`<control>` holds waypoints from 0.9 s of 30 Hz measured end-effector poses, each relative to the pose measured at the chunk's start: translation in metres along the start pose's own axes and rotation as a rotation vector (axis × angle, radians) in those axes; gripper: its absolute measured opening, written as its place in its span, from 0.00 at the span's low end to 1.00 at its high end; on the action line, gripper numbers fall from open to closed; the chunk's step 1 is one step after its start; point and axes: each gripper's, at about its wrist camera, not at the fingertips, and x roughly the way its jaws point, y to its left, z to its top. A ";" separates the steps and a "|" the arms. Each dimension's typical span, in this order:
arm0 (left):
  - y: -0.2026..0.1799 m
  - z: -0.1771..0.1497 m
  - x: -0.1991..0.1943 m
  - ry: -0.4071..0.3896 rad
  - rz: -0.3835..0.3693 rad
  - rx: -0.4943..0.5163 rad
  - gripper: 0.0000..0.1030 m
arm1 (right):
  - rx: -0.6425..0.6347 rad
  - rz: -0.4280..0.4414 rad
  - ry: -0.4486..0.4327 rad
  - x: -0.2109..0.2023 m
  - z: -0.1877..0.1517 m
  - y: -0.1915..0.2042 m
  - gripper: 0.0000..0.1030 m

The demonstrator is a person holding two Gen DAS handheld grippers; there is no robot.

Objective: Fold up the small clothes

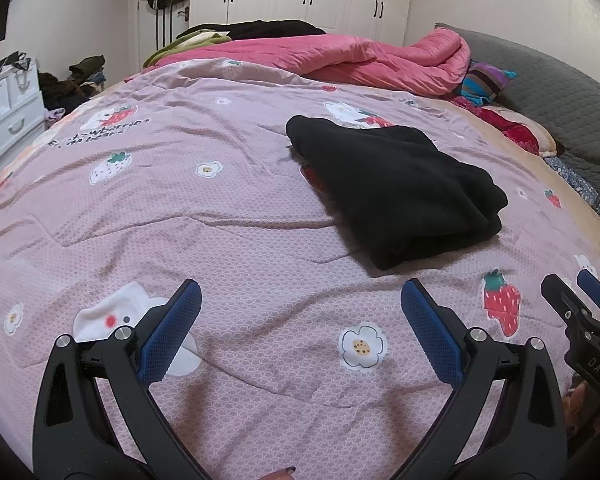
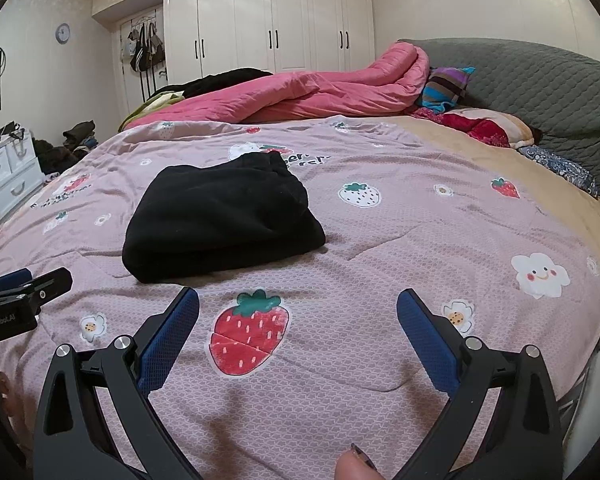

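Lying folded at one o'clock from the left gripper [image 1: 300,320], the black garment [image 1: 396,188] looks soft, thick and light — best pinched at a near corner or folded edge. Both the left and the right gripper [image 2: 298,320] hang wide, empty. A pink quilt [image 1: 380,60] sits well beyond; nothing blocks the bedspread [image 1: 180,208].
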 end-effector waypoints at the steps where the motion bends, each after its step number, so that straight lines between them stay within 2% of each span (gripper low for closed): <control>1: 0.000 0.000 0.000 0.000 -0.001 0.002 0.91 | 0.001 0.001 0.000 0.000 0.000 0.000 0.96; 27: -0.008 -0.001 0.003 0.009 0.015 0.041 0.91 | 0.012 -0.009 -0.004 -0.004 0.000 -0.003 0.96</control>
